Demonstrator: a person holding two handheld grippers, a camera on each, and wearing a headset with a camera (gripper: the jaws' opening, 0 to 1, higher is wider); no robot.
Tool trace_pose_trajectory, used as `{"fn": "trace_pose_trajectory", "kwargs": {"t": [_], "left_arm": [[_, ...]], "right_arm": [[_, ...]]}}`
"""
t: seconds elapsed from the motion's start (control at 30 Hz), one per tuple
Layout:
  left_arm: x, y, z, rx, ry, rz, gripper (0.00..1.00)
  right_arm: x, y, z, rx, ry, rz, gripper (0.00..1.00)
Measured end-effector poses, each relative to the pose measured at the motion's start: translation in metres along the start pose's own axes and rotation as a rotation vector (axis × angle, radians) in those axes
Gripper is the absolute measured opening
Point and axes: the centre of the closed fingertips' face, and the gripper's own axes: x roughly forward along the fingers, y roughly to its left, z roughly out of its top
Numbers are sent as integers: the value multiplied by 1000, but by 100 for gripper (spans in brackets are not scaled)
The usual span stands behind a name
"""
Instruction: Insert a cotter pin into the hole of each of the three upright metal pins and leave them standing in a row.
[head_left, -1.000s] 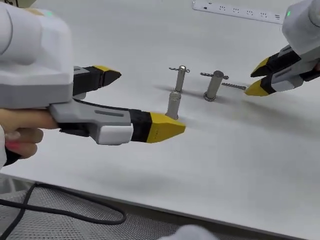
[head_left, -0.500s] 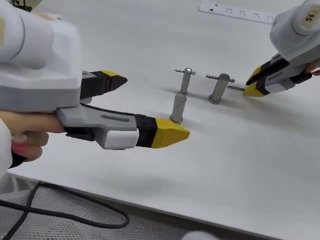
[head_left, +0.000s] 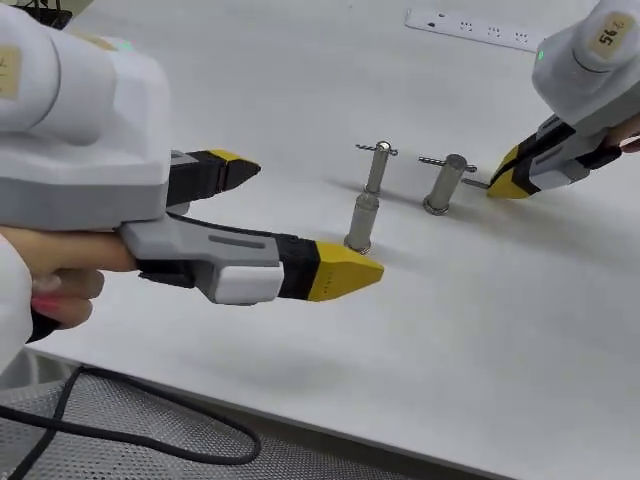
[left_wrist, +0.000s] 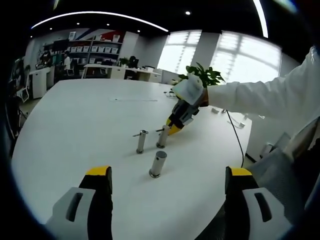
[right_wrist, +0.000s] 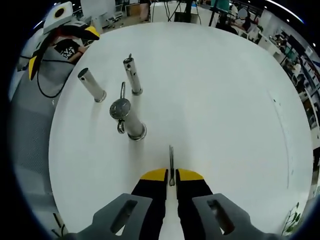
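**A:** ok so since a second ago the right gripper (right_wrist: 171, 176) has crept in toward the rear-right metal pin (head_left: 442, 186), and now it's just beside it.

**B:** and up close?

**A:** the left gripper (head_left: 312, 222) is nearest, jaws spread wide, holding nothing. Just past its tips the bare metal pin (head_left: 361, 221) stands upright on the white desk (head_left: 450, 330), no cotter pin in it yet.

**B:** the other two?

**A:** behind it, the rear-left metal pin (head_left: 377, 170) and the rear-right one are both upright, each with a fitted cotter pin (head_left: 372, 149) through its top. The right gripper is clamped tight on the loose cotter pin (right_wrist: 171, 162), which points toward the rear-right one's base, not touching. A power strip (head_left: 480, 28) lies way at the back.
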Motion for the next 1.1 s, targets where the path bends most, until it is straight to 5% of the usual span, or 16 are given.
{"fn": "trace_pose_trajectory", "kwargs": {"t": [0.13,0.23,0.57,0.73,1.1], "left_arm": [[0,0,-3,11,17,5,91],[1,-3,1,7,8,5,91],[4,-2,8,-2,-1,14,88],[2,1,7,-13,-6,13,87],[-3,10,6,-28,-11,31,85]], "right_arm": [[2,-1,1,-3,41,16,1],[2,0,1,-81,83,17,0],[2,-1,1,-178,150,57,0],[1,-5,1,-109,139,72,0],[0,-2,1,-121,157,31,0]]}}
